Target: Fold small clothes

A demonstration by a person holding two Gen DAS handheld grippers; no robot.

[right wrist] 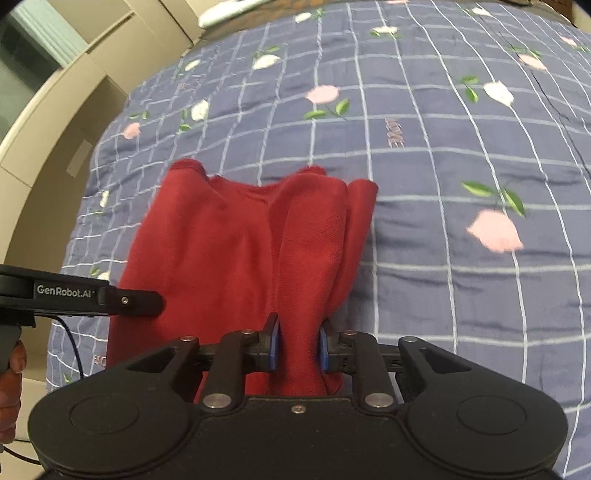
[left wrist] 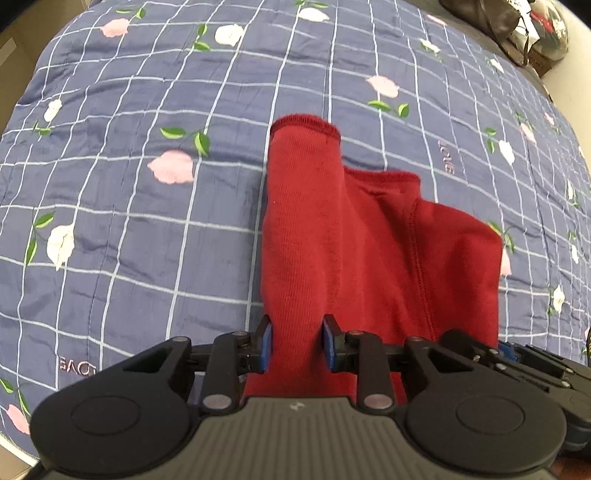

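My left gripper (left wrist: 297, 343) points steeply down, and its two blue pads (left wrist: 266, 345) are clamped on a bunched part of the red garment (left wrist: 332, 240). The knitted cloth is squeezed between the pads and goes forward from them as a long tube with a hemmed round end, maybe a sleeve or a leg; I cannot tell which. My right gripper (right wrist: 298, 341) is also clamped on the same red garment (right wrist: 229, 251), with a thick gathered fold pressed between its blue pads (right wrist: 275, 343). In the right wrist view the body of my left gripper comes in from the left edge, just beside the cloth, and a part of my hand (right wrist: 11, 387) is seen below it. The garment spreads out from both grippers and lies on the blue checked bedcover (left wrist: 129, 203) with pink and white flowers. At the far corner of the bed there is a dark bag (left wrist: 491, 18). On the other side, pale cabinets (right wrist: 74, 92) stand beside the bed.
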